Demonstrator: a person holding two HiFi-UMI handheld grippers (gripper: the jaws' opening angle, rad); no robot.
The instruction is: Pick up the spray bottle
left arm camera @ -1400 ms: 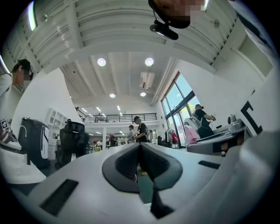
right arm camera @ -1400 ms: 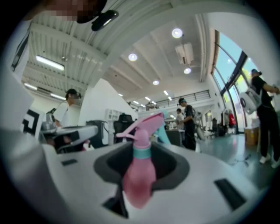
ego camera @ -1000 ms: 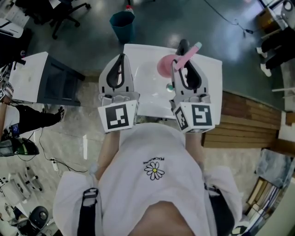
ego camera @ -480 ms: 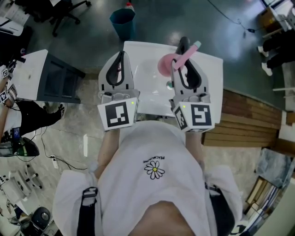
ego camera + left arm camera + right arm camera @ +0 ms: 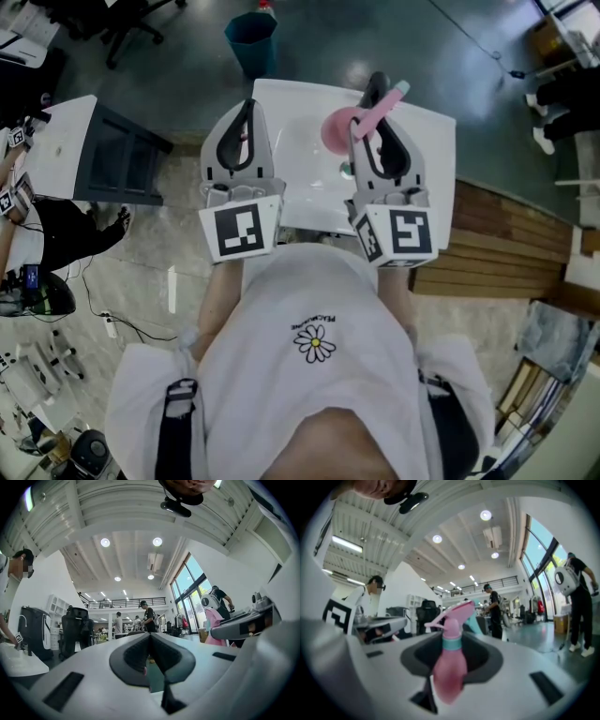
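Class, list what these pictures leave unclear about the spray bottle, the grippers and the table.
- Right gripper view: the spray bottle is blurred, its base cut off by the body of the right gripper; any label is unreadable.
- Head view: that gripper hides whether the spray bottle clears the white table.
- Head view: the small green thing on the table is too small to name.
- Left gripper view: the left gripper hides the table with its own body.

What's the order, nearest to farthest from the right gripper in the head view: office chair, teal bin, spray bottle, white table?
From the right gripper:
1. spray bottle: clamped in its jaws.
2. white table: directly beneath.
3. teal bin: on the floor past the table's far left corner.
4. office chair: farther left, at the picture's top.
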